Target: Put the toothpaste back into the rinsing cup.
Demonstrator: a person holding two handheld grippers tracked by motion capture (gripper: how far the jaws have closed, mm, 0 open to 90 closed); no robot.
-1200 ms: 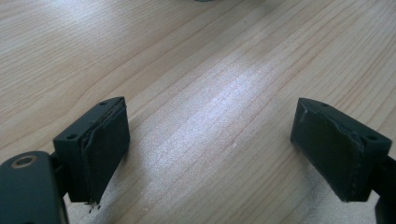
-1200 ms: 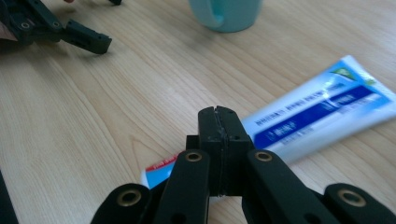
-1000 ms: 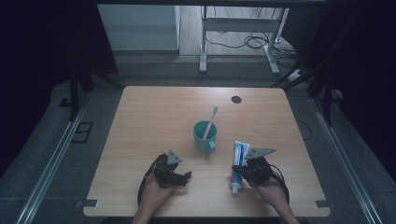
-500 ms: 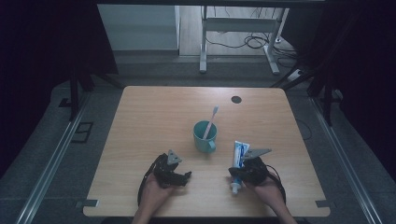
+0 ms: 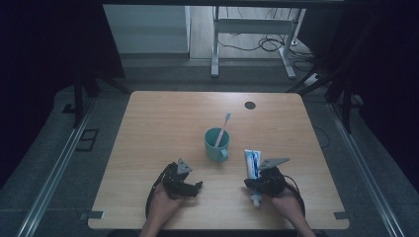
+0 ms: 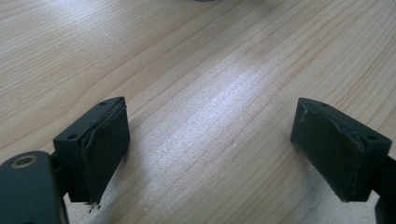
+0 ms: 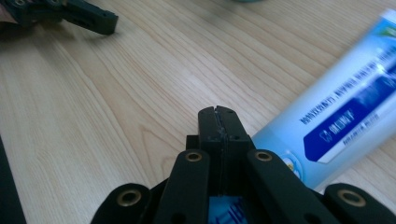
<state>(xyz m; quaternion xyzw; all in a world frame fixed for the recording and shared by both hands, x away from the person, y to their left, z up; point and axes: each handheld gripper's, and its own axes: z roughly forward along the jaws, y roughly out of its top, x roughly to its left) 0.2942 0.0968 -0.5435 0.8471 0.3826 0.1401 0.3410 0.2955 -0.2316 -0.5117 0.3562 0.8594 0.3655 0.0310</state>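
Nearest the person, at the front edge of the wooden worktop [image 5: 148, 123], two hands each hold a gripper. The left gripper [image 5: 190, 186] rests low on the worktop at the left; in the left gripper view its two black jaws stand wide apart, with bare wood grain between them and nothing held [image 6: 210, 140]. The right gripper [image 5: 253, 183] sits at the right front. In the right gripper view its jaws are pressed flat together, pad against pad [image 7: 219, 128], and no thing is caught between the tips.

The toothpaste tube [image 5: 252, 170] lies flat on the worktop, white with blue print. Its cap end points toward the person and its flat crimped end points away. In the high view the right gripper lies across the tube's nearer part; in the right gripper view the tube [image 7: 345, 107] runs along just beside the closed jaws, on their right, and a bit of it shows under the gripper's body. Whether the gripper presses on the tube cannot be told.

Just beyond the tube, near the middle of the worktop, stands a teal mug [image 5: 216, 144], handle toward the person, with a white toothbrush [image 5: 223, 129] leaning in it. Farther back a small dark round hole [image 5: 250, 105] marks the worktop.
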